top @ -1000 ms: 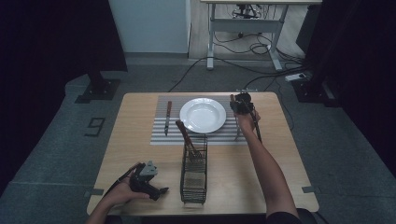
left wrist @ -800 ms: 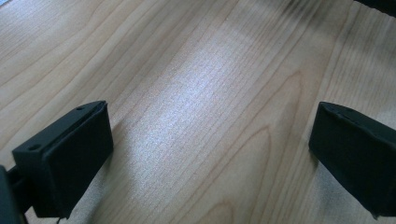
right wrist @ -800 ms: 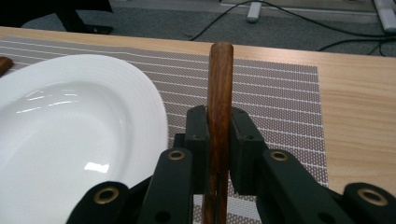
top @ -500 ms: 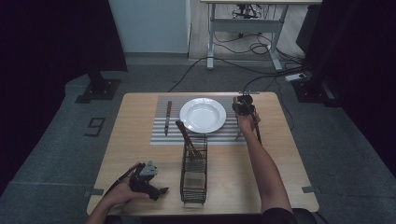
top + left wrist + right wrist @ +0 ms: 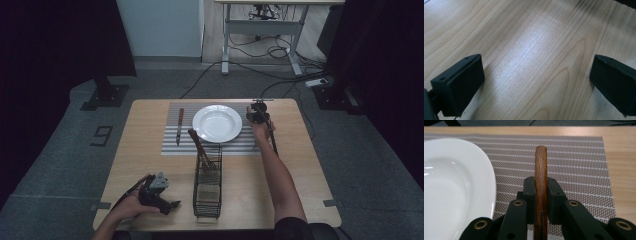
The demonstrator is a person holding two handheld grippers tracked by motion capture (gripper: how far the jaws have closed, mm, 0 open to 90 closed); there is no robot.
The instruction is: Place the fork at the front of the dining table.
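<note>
Right claw [image 5: 541, 192]: jaws clamped tight on a wooden handle [image 5: 541, 165], which runs straight up between the pads and sticks out past the tips. High view has the right claw [image 5: 259, 114] at the far side of the tabletop [image 5: 150, 165], forearm stretched out nearly straight from the bottom edge, hand wrapped round the body, cable trailing back along the wrist. Left claw [image 5: 159, 192] sits low at the near left corner, hand cupped under it, tips aimed right. Left claw jaws stand wide apart, bare tabletop between them.
</note>
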